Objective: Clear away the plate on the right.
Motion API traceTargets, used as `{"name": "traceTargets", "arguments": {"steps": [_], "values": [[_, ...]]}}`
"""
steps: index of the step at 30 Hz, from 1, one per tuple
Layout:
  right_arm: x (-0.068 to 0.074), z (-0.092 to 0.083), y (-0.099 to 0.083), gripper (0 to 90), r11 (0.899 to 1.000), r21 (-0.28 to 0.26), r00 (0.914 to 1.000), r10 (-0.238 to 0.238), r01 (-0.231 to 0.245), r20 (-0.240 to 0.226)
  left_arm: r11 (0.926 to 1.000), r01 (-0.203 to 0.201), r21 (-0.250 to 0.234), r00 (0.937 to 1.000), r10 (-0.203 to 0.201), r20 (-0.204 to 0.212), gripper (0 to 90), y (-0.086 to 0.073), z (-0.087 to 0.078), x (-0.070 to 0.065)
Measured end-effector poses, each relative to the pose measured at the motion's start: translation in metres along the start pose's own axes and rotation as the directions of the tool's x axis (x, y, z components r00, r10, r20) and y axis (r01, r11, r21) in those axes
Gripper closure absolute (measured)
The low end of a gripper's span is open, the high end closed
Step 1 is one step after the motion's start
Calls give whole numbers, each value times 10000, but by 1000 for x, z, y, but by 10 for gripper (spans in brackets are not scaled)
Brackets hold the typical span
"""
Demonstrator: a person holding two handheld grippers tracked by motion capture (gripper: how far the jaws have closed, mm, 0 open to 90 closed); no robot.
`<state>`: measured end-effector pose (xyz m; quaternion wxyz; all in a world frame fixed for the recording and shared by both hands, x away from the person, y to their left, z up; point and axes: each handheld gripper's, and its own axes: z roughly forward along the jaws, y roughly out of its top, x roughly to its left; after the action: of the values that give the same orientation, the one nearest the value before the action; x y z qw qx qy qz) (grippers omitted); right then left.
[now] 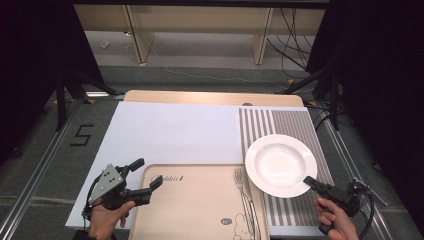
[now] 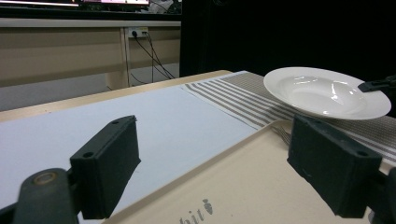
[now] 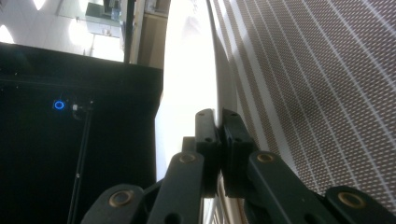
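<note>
Dark curtains flank a table covered with a white sheet (image 1: 170, 132), a striped mat (image 1: 295, 125) on its right side and a beige tray (image 1: 195, 200) at the near edge. Right tongs (image 1: 309, 183) are clenched on the near rim of the white plate (image 1: 280, 162); in the right gripper view the two black pads (image 3: 205, 128) pinch the thin rim edge-on, with the striped weave running off to one side. Left tongs (image 1: 145, 172) hang released, jaws wide apart, over the tray's far left corner and touching nothing; the plate lies well off to their right, ahead of them in the left gripper view (image 2: 327, 91). A fork (image 1: 243, 192) lies on the tray just left of the right tongs, near the plate's edge. By my reading, the step in hand is the grasp on the plate, made and ready for a lift, probably to carry it toward the tray. Next comes a steady raise that keeps the plate level, since a pinch on one edge lets the far side sag or swing; the path must also clear the fork. As for the plate itself, it is round, glossy white, with a broad flat rim around a shallow well, empty and clean, catching soft highlights, and sits on the mat with its left edge reaching the tray.
</note>
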<state>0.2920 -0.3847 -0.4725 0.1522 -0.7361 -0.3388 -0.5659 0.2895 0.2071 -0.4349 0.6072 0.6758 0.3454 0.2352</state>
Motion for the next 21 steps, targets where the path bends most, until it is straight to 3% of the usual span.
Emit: {"name": "traceTargets", "arguments": {"steps": [10,11,12,15,18,19,21], "values": [[5,5,-6,878,9999,130,9995,-4,8,-302,10000,-9,-7,10000,9,-6,160,0,0,0],[4,5,-7,878,9996,141,9992,-244,249,-322,10000,-7,-10,10000,7,-4,160,0,0,0],[6,6,-8,878,9999,167,9993,-22,28,-381,10000,-8,-10,10000,8,-8,160,0,0,0],[7,8,-10,878,9994,264,9989,-212,223,-423,10000,-11,-9,10000,11,-3,160,0,0,0],[10,9,-12,878,9989,465,9991,64,-44,-430,10000,-6,-34,10000,6,11,160,0,0,0],[10,9,-13,878,9985,510,9990,-166,188,-420,10000,-2,-20,10000,2,-2,160,0,0,0],[11,11,-14,878,9979,606,9990,-186,211,-412,10000,5,-75,10000,-5,31,160,0,0,0]]}}
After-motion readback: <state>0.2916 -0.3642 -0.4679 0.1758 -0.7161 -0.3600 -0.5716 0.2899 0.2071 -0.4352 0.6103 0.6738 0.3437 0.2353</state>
